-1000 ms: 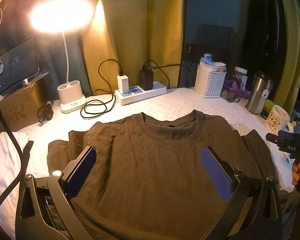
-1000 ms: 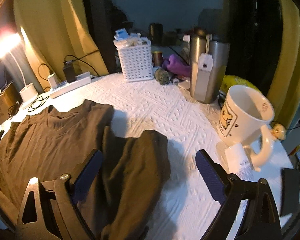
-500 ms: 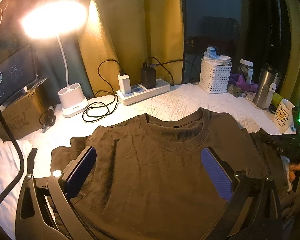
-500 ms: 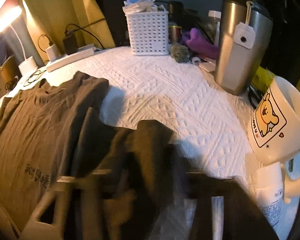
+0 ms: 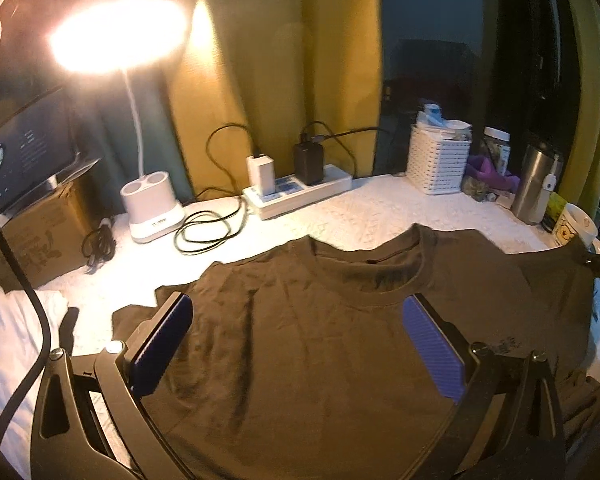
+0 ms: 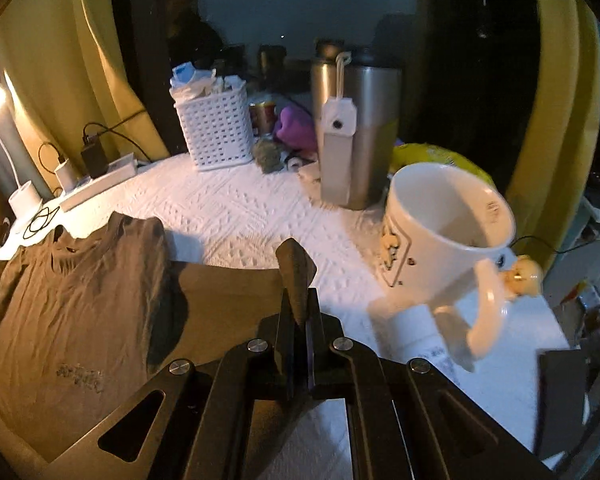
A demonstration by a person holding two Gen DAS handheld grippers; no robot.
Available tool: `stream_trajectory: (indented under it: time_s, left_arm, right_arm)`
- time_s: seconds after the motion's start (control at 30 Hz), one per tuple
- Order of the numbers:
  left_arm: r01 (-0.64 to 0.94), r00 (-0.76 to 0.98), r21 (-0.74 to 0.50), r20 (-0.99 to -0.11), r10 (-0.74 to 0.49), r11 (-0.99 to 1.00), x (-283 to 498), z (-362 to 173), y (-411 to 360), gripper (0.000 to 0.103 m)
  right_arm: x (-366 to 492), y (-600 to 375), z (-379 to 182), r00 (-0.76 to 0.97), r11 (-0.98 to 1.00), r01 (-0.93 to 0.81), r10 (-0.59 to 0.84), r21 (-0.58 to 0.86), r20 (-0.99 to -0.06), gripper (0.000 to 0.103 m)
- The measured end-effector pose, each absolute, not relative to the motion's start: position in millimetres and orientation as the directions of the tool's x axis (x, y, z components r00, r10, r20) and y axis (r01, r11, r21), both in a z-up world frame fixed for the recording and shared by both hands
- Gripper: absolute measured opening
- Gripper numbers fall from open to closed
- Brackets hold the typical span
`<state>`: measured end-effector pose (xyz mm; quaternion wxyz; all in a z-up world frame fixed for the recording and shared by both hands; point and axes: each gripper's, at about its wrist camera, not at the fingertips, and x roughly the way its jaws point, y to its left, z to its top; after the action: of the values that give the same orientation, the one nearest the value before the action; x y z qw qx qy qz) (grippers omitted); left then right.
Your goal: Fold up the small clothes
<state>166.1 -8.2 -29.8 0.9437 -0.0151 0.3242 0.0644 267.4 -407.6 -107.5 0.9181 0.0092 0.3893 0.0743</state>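
Setting: a lived-in home room, likely a bedroom or study corner. Evidence: yellow curtains (image 5: 332,80) drawn beside a dark window (image 6: 300,8); lit desk lamp (image 5: 148,200); power strip (image 5: 300,194) with chargers plugged in; white quilted cover (image 6: 260,216) over the table. Personal clutter at the back: white plastic basket (image 6: 216,132), steel tumbler (image 6: 360,132), cartoon mug (image 6: 440,232), cardboard box (image 5: 36,236).

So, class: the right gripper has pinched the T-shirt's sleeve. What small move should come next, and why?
Probably carry the sleeve inward over the T-shirt body. The right gripper is shut on the sleeve's tip, pulled out sideways near the mug, while the left gripper hovers open over the chest.
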Motion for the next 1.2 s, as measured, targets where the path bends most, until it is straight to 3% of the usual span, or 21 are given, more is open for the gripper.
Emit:
stream_trajectory:
  time_s: [0.5, 0.77, 1.0, 1.07, 1.2]
  left_arm:
    - [-0.267, 0.767, -0.077, -0.62, 0.164, 0.96, 127.0, -58.1, 112.1, 0.103]
    - [-0.28, 0.743, -0.129, -0.657, 0.13, 0.951, 133.8, -85.5, 163.9, 0.103]
    - [-0.22, 0.696, -0.209, -0.718, 0.003, 0.953, 161.3, -114.5, 186.2, 0.102]
    - [-0.211, 0.663, -0.209, -0.749, -0.017, 0.955, 171.4, -124.5, 185.6, 0.086]
    - [-0.203, 0.65, -0.152, -0.76, 0.017, 0.967, 173.8, -131.1, 177.8, 0.068]
  right_arm:
    - [225.2, -317.2, -38.2, 0.742, 0.984, -0.178, 0.135, 0.001, -0.657, 0.003]
    - [223.6, -252.9, -50.9, 0.7, 0.974, -0.228, 0.167, 0.004, -0.694, 0.003]
    - [230.8, -204.4, -94.0, 0.595, 0.955, -0.287, 0.237, 0.072, -0.768, 0.003]
    - [233.3, -195.0, -109.3, 0.557, 0.951, -0.291, 0.255, 0.102, -0.79, 0.003]
    - [233.9, -184.7, -128.0, 0.508, 0.944, -0.293, 0.286, 0.149, -0.813, 0.003]
